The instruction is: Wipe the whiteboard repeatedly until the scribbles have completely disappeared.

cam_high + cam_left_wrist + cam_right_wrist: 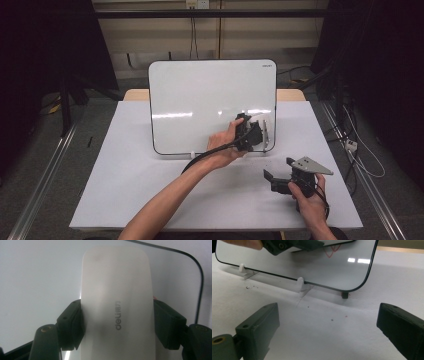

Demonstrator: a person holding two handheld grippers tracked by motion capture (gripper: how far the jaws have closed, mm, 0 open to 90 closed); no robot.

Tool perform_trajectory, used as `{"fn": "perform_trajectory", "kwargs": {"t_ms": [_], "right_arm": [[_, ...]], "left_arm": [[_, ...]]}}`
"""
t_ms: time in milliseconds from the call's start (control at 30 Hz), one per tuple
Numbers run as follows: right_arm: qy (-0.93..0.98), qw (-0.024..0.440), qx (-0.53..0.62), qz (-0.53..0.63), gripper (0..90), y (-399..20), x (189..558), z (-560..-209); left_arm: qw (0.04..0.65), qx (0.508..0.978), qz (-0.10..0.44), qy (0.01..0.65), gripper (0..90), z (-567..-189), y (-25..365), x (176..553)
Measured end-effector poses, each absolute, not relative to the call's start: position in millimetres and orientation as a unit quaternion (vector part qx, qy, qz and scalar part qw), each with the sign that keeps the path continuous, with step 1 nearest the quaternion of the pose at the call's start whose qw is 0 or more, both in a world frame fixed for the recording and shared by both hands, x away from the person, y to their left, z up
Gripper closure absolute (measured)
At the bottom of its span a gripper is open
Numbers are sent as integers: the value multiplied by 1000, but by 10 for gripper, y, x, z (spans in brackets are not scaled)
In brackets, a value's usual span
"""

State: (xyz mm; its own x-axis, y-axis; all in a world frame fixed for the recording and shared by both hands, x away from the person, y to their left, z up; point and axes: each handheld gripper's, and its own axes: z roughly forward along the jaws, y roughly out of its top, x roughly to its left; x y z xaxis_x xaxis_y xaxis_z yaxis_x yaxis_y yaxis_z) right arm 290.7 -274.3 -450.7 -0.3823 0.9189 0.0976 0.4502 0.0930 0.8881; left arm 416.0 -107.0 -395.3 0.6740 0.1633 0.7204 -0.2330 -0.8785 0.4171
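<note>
Lying lengthwise between jaws, eraser (116, 302) (logo sideways)

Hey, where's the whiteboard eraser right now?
The white eraser is clamped between the left gripper jaws, pressed against the lower right part of the upright whiteboard in the high view.

1. Place: a lab or recording setup, judged from the rig-like surroundings.
2. Black curtains (45, 65) are hung at both sides.
3. Metal rails (45, 165) are laid on the grey floor beside the table (125, 190).
4. Loose cables (360, 155) and a wall socket (196, 4) are seen nearby.
</note>
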Motion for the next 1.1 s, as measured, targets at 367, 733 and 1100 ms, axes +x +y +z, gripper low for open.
{"fn": "perform_trajectory", "kwargs": {"t_ms": [367,733,1100], "right_arm": [[695,254,491,459,45,-2747,2899,-4504],[695,256,491,458,45,-2746,2893,-4500],[695,258,491,458,45,-2748,2891,-4499]], "left_arm": [[214,894,390,-51,312,-4072,-966,4038],[211,895,391,-39,312,-4160,-768,3956],[199,900,389,12,313,-4111,-514,3971]]}}
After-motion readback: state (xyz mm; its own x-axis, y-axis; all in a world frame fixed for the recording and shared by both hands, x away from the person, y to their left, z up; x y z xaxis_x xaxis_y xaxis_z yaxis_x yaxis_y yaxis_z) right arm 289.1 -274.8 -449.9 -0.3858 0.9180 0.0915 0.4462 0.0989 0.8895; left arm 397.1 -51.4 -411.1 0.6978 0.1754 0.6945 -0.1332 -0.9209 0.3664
